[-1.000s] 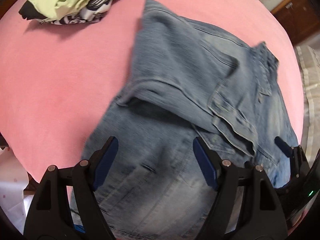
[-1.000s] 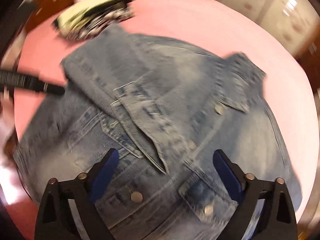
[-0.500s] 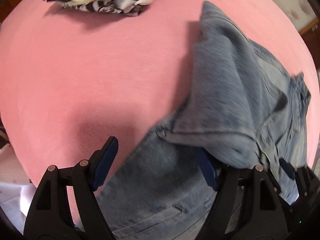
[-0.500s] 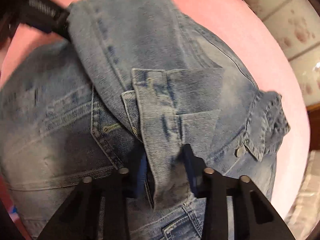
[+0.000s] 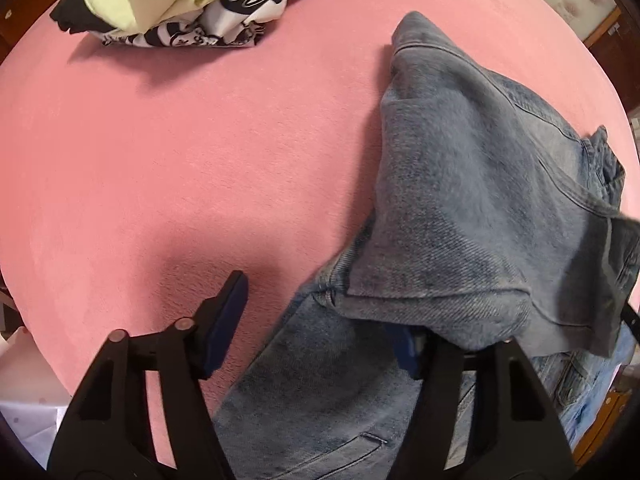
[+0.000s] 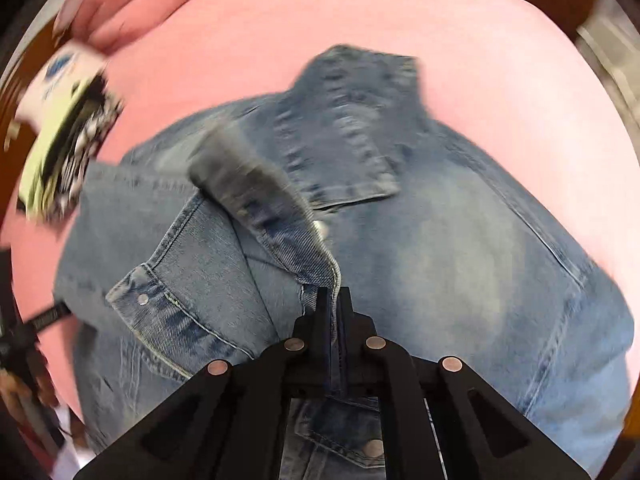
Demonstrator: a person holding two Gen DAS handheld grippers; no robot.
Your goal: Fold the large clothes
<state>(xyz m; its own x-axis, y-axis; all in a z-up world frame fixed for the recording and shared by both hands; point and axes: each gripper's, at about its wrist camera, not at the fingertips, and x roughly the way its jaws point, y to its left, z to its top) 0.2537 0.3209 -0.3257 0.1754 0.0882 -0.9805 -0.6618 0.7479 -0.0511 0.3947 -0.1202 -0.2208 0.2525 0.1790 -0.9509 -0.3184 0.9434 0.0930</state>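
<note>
Denim jacket lies spread on a pink bed, filling the near right part of the cover and reaching toward its right edge, one sleeve laid back across the body. The right gripper has its jaws pressed together on a narrow band of denim, apparently the sleeve's cuff end, which rises to the fingers from the jacket below; that view is blurred, so the exact seam is hard to name. The left gripper stands spread wide at the jacket's left edge, its left pad over bare pink cover and its right one tucked beneath the overhanging sleeve fold, gripping nothing. A crumpled heap of other clothes, pale green and black-and-white print, sits well apart near the bed's far left corner.

The cloth looks thick and fairly heavy, stiff enough to hold a crease yet likely to sag between two holds. Doubled seams, cuffs, the hem band and the collar seem the surest places to pinch, since a single layer could slip or drag the layers beneath. Metal snaps along the placket may snag. The soft cover may let the jacket creep as a panel is drawn over.
</note>
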